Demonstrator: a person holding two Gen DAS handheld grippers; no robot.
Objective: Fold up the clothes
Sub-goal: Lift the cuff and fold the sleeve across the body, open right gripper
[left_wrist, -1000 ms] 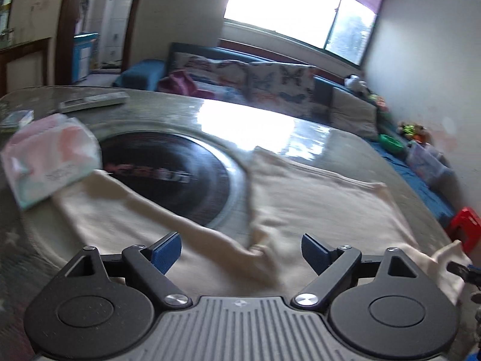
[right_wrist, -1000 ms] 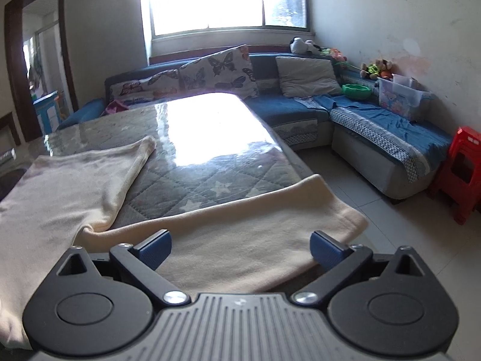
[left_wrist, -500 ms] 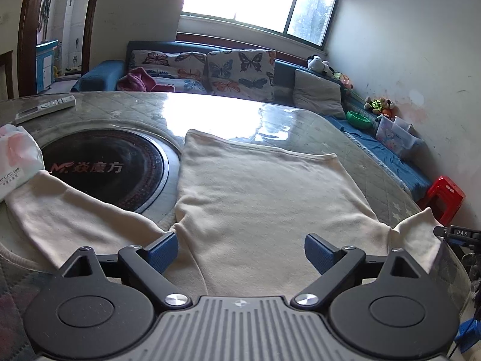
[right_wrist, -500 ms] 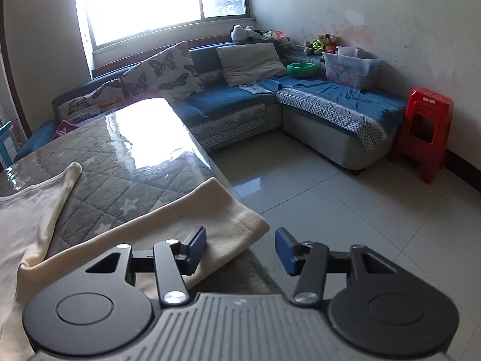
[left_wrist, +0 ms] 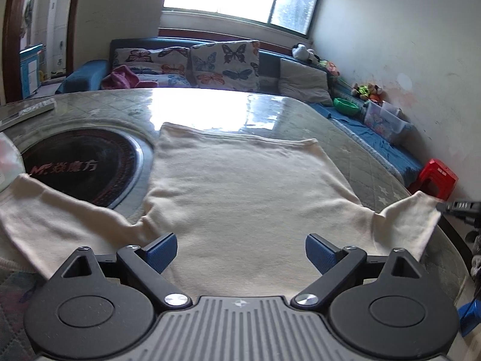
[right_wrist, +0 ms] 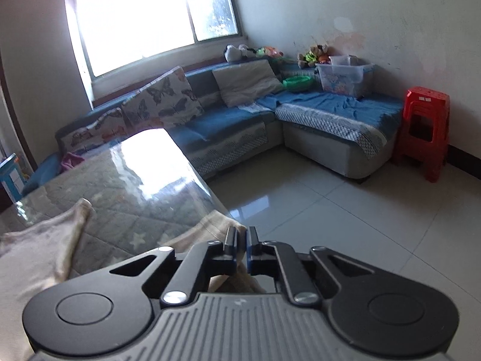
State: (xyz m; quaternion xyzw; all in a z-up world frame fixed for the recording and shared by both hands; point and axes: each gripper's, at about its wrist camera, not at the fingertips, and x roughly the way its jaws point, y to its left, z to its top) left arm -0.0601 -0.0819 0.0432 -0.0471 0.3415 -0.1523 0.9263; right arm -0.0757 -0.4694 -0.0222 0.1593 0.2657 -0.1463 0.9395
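Right wrist: right gripper (right_wrist: 242, 248) pinches sleeve (right_wrist: 221, 228) at table edge (right_wrist: 207, 186).

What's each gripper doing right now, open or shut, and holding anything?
Left gripper: jaws wide open over the cream garment, holding nothing.
Right gripper: jaws shut on the sleeve end at the table edge.
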